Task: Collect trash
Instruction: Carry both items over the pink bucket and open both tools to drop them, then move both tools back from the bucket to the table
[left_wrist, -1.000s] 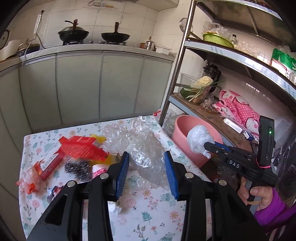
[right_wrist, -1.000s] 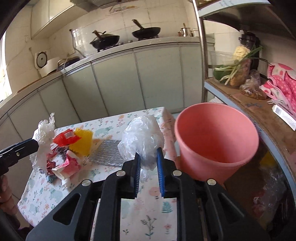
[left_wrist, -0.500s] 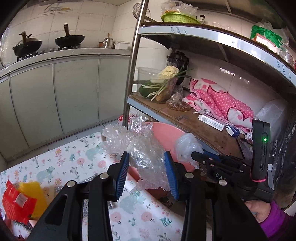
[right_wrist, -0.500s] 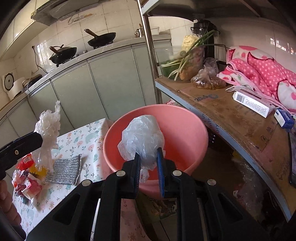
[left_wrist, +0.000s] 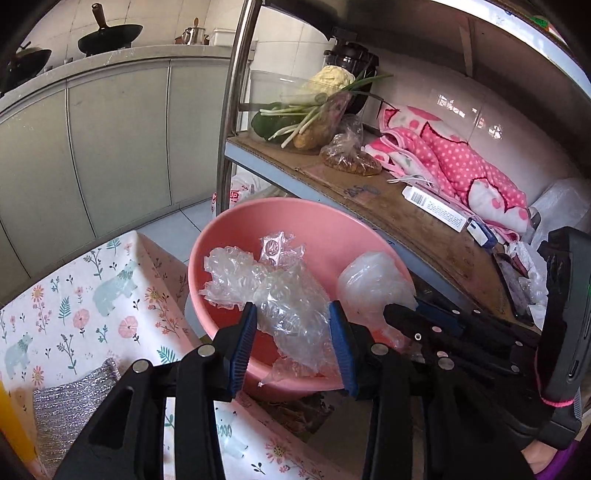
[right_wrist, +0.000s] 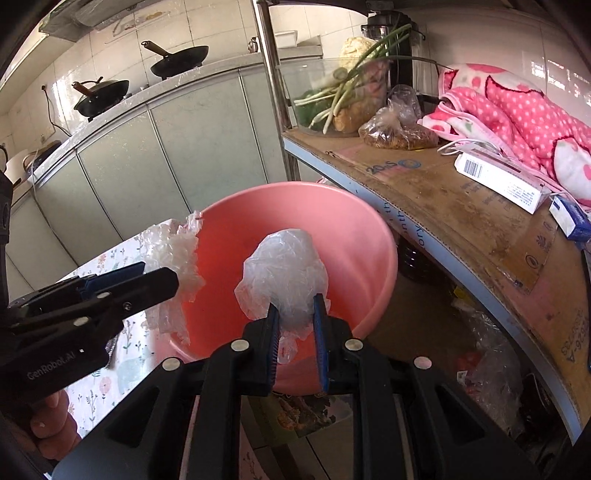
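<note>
A pink plastic basin (left_wrist: 325, 229) (right_wrist: 354, 236) stands beside the table, under the metal rack. My left gripper (left_wrist: 291, 314) is shut on a crumpled clear bubble wrap (left_wrist: 273, 288) and holds it over the basin's near rim; the wrap also shows in the right wrist view (right_wrist: 171, 254). My right gripper (right_wrist: 293, 308) is shut on a balled white plastic bag (right_wrist: 284, 266) and holds it above the basin's inside. That bag shows in the left wrist view (left_wrist: 373, 284) at the basin's right rim.
The table with a floral cloth (left_wrist: 74, 302) lies left of the basin, with a silver scouring pad (left_wrist: 70, 402) on it. The rack shelf (right_wrist: 461, 206) to the right holds vegetables, a bagged food, a pink blanket and boxes. A steel rack post (left_wrist: 232, 107) stands behind the basin.
Both grippers have swung right, away from the table, and now hold their plastic over the pink basin. The red and yellow wrappers have gone out of view.
</note>
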